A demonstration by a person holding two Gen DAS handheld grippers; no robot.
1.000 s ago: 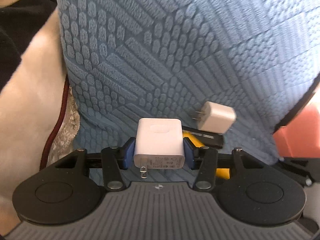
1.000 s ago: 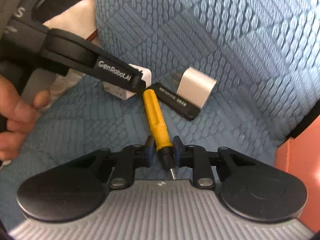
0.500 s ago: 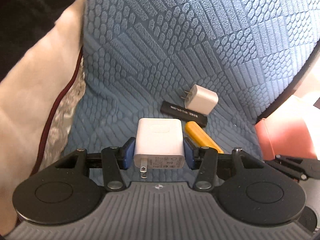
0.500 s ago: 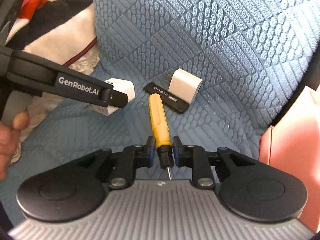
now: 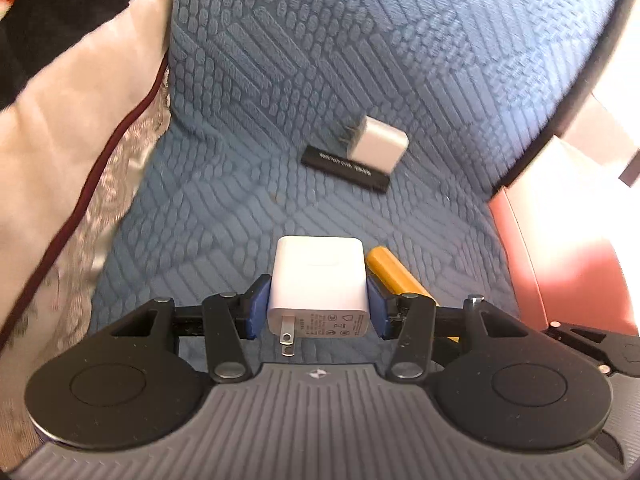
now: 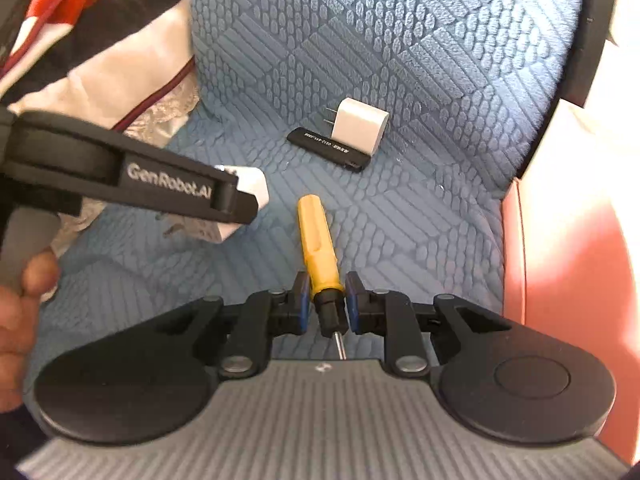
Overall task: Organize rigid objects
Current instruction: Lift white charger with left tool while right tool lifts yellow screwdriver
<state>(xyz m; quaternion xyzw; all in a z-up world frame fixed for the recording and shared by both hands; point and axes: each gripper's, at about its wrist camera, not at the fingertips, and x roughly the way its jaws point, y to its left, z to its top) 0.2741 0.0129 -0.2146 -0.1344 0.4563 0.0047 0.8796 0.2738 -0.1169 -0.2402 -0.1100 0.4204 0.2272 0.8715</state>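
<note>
My left gripper is shut on a white plug charger, prong toward the camera, held above the blue cushion. It also shows in the right wrist view, partly hidden by the left gripper's arm. My right gripper is shut on a yellow screwdriver, its metal tip pointing back at the camera. The screwdriver's handle shows in the left wrist view. A second white charger leans on a black stick-shaped device farther back on the seat; both also show in the left wrist view.
The blue textured seat cushion rises into a backrest behind. A cream and dark-trimmed cloth lies at the left. A salmon-red armrest borders the right side.
Both grippers have pulled back and up from the seat with their objects. The second charger and the black device now look farther away.
</note>
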